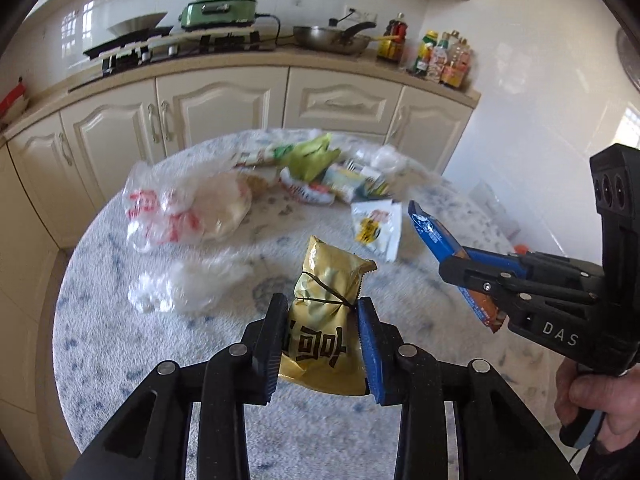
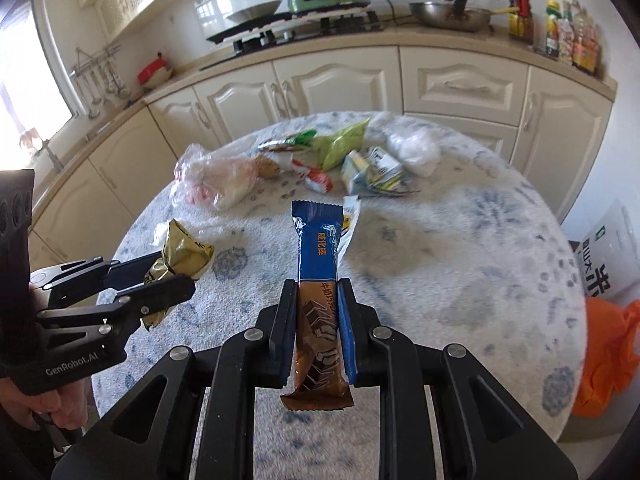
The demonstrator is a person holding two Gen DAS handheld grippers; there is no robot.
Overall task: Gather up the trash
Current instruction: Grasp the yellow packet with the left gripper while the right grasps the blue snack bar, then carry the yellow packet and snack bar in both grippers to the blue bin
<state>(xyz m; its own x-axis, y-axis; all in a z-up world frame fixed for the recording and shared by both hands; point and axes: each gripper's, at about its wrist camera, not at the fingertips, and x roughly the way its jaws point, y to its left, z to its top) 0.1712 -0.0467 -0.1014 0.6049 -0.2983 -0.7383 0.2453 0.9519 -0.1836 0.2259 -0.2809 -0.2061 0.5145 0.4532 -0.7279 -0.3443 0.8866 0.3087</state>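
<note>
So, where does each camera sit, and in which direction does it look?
Left wrist: on the left gripper, looking down over the round table toward the kitchen counter; it holds a gold packet. The right gripper and a hand show.
Right wrist: on the right gripper, same direction, holding a blue-brown wrapper; the left gripper shows.
Shared: table, both packets, counter.

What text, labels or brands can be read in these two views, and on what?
"DAS": on the right claw's body.
"GenRobot.AI": on the left claw's body.
"威化棒": on the blue wafer wrapper.
Large dark characters on the gold packet: partly hidden.
White sack: cut off.
Bottle labels, table wrappers: too blurred.
</note>
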